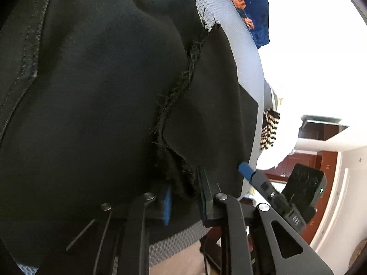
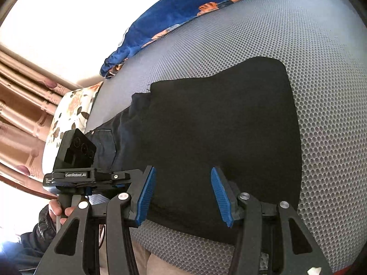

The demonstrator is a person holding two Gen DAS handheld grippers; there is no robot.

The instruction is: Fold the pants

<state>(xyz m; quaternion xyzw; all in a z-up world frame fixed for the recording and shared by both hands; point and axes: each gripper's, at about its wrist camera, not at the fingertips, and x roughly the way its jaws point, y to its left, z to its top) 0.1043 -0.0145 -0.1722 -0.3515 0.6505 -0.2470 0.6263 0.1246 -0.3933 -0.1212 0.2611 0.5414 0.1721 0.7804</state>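
Black pants point(image 1: 96, 105) lie on a grey mesh mattress point(image 1: 243, 52), with a frayed seam edge point(image 1: 181, 84) running down the middle. My left gripper point(image 1: 184, 183) is shut on a bunched fold of that cloth near the seam's lower end. In the right wrist view the pants point(image 2: 218, 126) lie flat, a back pocket point(image 2: 105, 142) showing at the left. My right gripper point(image 2: 183, 197) stands open over the near edge of the pants, its blue pads apart and pressing nothing. A hand point(image 2: 59, 208) holds the left tool point(image 2: 75, 175) beside it.
A blue blanket with orange flowers point(image 2: 183, 11) lies along the far side of the mattress point(image 2: 321, 91). A flowered pillow point(image 2: 71, 114) sits at the left by brown curtains point(image 2: 20, 114). A black-and-white striped cloth point(image 1: 270, 130) hangs past the mattress edge.
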